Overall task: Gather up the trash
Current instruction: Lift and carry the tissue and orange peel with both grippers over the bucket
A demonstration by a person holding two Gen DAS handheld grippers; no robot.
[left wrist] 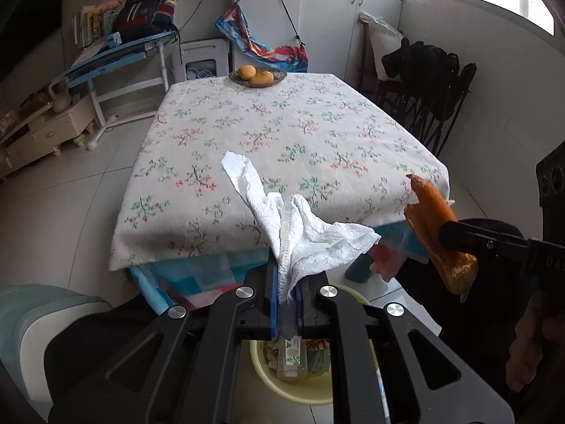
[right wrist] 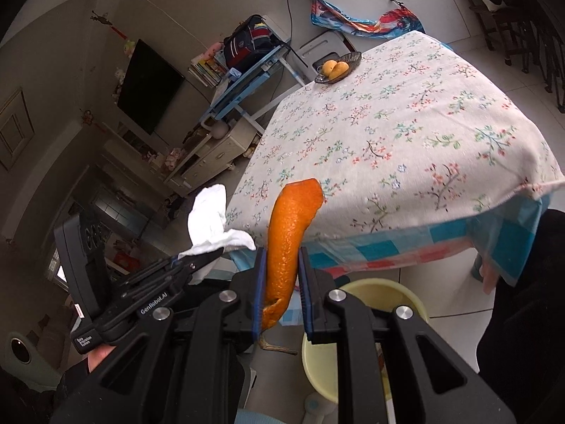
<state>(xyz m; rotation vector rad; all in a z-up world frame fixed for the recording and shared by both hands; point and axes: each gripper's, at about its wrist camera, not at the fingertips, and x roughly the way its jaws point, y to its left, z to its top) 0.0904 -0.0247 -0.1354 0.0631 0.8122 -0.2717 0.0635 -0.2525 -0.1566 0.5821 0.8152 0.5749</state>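
My left gripper point(left wrist: 287, 282) is shut on a crumpled white paper towel point(left wrist: 300, 226), held in the air in front of the table's near edge. It also shows in the right wrist view point(right wrist: 212, 219), left of my right gripper. My right gripper point(right wrist: 281, 268) is shut on a long strip of orange peel point(right wrist: 287, 236), which stands up between the pads. The peel shows in the left wrist view point(left wrist: 436, 226) at the right. A pale yellow bin point(left wrist: 310, 385) sits on the floor below both grippers, with some packaging inside; its rim shows in the right wrist view point(right wrist: 385, 289).
The table point(left wrist: 282, 134) has a floral cloth over a blue checked one. A dish of yellow fruit point(left wrist: 257, 76) stands at its far edge. Dark chairs point(left wrist: 423, 81) stand at the right. A blue desk point(left wrist: 116, 56) and a low cabinet point(left wrist: 46, 130) stand at the left.
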